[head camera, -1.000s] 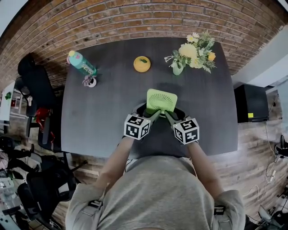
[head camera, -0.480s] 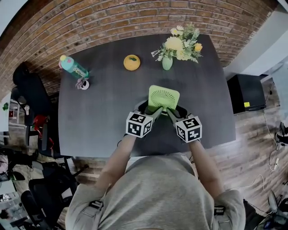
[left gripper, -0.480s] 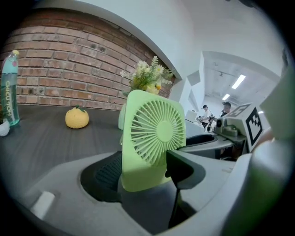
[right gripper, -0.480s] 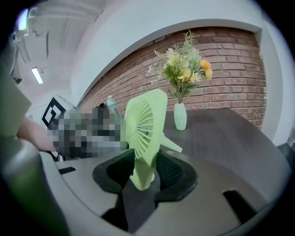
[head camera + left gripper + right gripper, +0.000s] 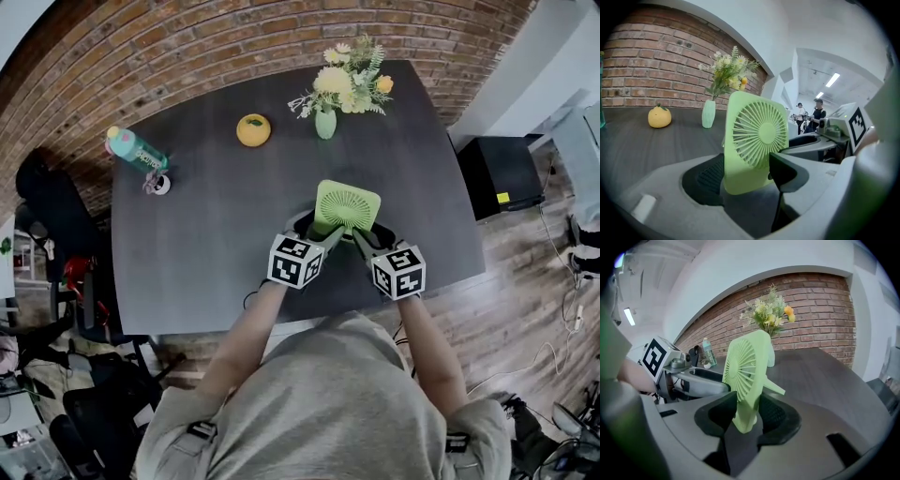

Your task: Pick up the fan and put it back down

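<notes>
A light green square fan (image 5: 347, 206) stands upright between both grippers over the near middle of the dark table (image 5: 206, 244). My left gripper (image 5: 319, 231) is shut on its left lower edge, and my right gripper (image 5: 367, 234) is shut on its right lower edge. In the left gripper view the fan's grille (image 5: 757, 136) faces the camera, with the left gripper (image 5: 747, 180) closed on its bottom. In the right gripper view the fan (image 5: 745, 369) shows edge-on, pinched in the right gripper (image 5: 747, 420). Its underside is hidden by the jaws.
A green vase of flowers (image 5: 325, 122) and a yellow fruit (image 5: 253, 130) sit at the table's far side. A teal bottle (image 5: 136, 150) lies far left beside a small white object (image 5: 160, 185). A black cabinet (image 5: 492, 178) stands right of the table, chairs (image 5: 56, 216) left.
Both grippers have carried the fan to the right across the table; it now stands right of the vase instead of left. The grip is unchanged.
</notes>
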